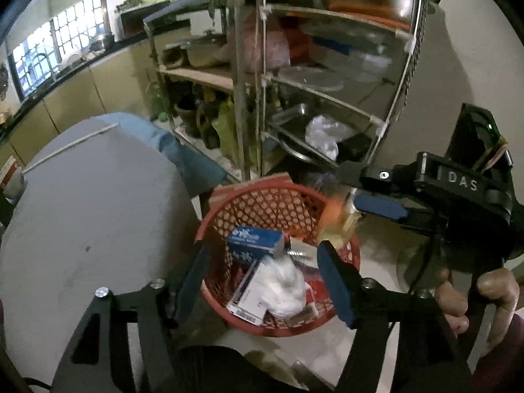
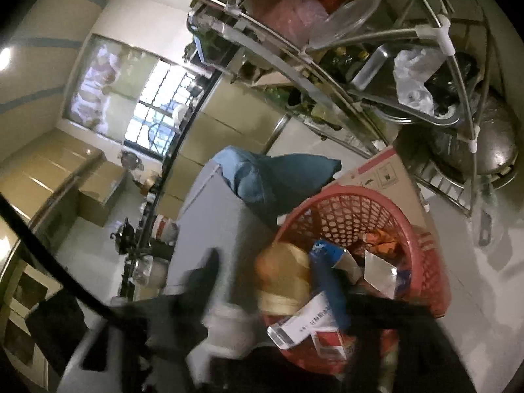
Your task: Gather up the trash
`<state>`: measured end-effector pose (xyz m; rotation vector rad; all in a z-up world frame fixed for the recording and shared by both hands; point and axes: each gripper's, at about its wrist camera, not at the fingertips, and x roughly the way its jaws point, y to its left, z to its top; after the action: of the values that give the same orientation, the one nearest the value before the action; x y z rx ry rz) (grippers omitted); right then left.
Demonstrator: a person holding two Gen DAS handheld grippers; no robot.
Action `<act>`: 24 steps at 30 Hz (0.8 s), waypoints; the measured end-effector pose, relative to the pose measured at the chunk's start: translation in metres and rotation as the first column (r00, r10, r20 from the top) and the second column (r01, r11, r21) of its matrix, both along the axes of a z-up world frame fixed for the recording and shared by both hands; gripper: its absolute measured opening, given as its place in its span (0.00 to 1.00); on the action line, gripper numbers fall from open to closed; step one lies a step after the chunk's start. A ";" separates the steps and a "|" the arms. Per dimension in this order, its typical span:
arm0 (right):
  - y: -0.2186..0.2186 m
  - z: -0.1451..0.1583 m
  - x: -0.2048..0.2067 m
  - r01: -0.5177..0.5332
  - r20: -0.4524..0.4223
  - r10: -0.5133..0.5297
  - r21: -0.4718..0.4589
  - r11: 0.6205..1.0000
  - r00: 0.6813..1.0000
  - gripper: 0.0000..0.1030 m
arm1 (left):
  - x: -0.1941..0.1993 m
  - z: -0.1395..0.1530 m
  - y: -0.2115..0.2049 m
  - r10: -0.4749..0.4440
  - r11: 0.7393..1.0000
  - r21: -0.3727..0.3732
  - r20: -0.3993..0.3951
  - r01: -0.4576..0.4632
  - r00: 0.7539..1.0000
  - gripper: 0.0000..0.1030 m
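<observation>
The left wrist view shows the left gripper [image 1: 262, 281] with jaws released above the red plastic lattice basket [image 1: 352, 255], which sits on the floor beside the grey counter's [image 1: 82, 213] edge. The right gripper [image 1: 373, 193] also stands open, and a blurred yellow bottle with an orange cap [image 1: 340, 219] appears loose just over the basket's far rim. The risk is that it strikes the rim and tumbles onto the floor. Its long axis seems tilted, cap upward, though blur makes this uncertain. A white crumpled wrapper [image 1: 285, 288] already lies inside.
</observation>
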<state>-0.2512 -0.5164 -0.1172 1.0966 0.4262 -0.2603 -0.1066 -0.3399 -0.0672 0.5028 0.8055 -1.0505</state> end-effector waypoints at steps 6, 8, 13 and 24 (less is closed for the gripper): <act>0.008 0.006 0.002 0.000 -0.010 0.000 -0.027 1.000 1.000 0.69 | 0.017 0.002 0.023 0.086 0.996 0.030 0.055 -0.088 0.995 0.67; 0.010 0.006 0.003 -0.006 -0.019 0.005 -0.031 1.000 1.000 0.69 | 0.022 0.002 0.035 0.123 0.991 0.039 0.069 -0.126 0.990 0.67; 0.030 0.017 0.013 -0.050 -0.042 0.046 -0.088 0.995 0.998 0.69 | 0.028 0.011 0.070 0.212 0.974 0.050 0.128 -0.219 0.969 0.68; 0.104 0.063 0.036 -0.187 -0.069 0.174 -0.291 0.938 0.982 0.69 | 0.020 0.062 0.163 0.427 0.902 -0.068 0.291 -0.427 0.856 0.76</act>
<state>-0.2152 -0.4129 -0.0545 0.7528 0.5051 -0.1784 -0.0861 -0.1773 -0.0056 0.4418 0.6066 -0.5419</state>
